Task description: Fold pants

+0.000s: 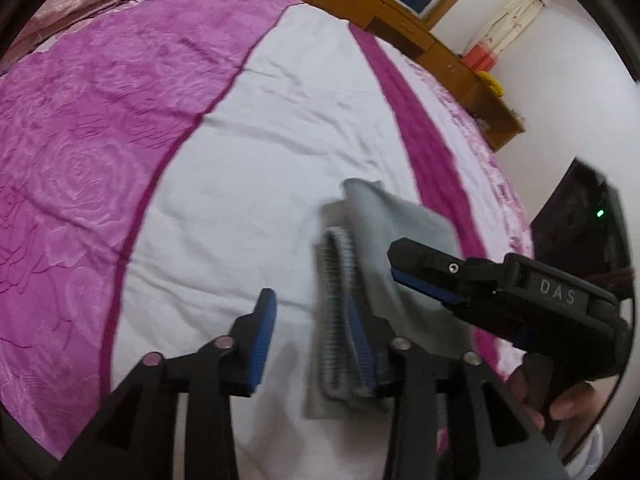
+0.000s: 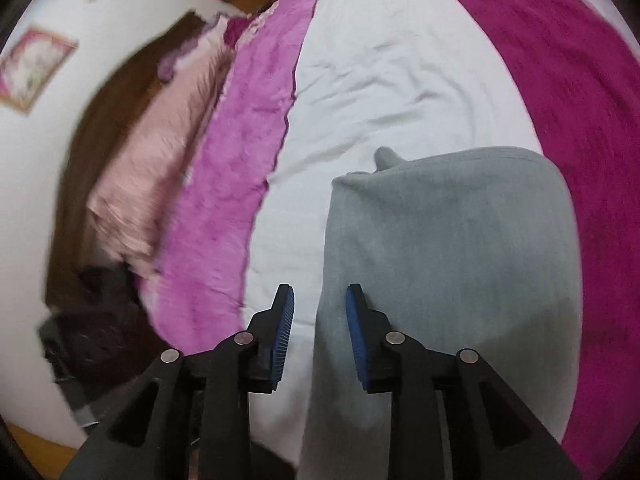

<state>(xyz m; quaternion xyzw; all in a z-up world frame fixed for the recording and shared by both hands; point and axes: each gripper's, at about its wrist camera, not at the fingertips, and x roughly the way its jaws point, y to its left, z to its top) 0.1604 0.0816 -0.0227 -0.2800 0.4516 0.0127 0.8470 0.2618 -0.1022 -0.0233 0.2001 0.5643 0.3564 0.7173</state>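
Grey pants (image 1: 400, 224) lie folded into a small stack on the white panel of the bed cover (image 1: 260, 140). Their ribbed waistband (image 1: 334, 300) stands up at the near end. My left gripper (image 1: 310, 308) is open just above the bed; the waistband rests against its right pad and its left pad is clear of the cloth. From the right, my right gripper (image 1: 396, 266) reaches over the stack. In the right wrist view the right gripper (image 2: 320, 292) is open, with the left edge of the pants (image 2: 440, 260) lying below the gap between its pads.
The cover has magenta rose-patterned bands (image 1: 80, 140) on both sides of the white panel. A pink pillow (image 2: 152, 168) lies by the dark headboard. Wooden cabinets (image 1: 400, 12) line the far wall. A hand (image 1: 560, 400) holds the right gripper's handle.
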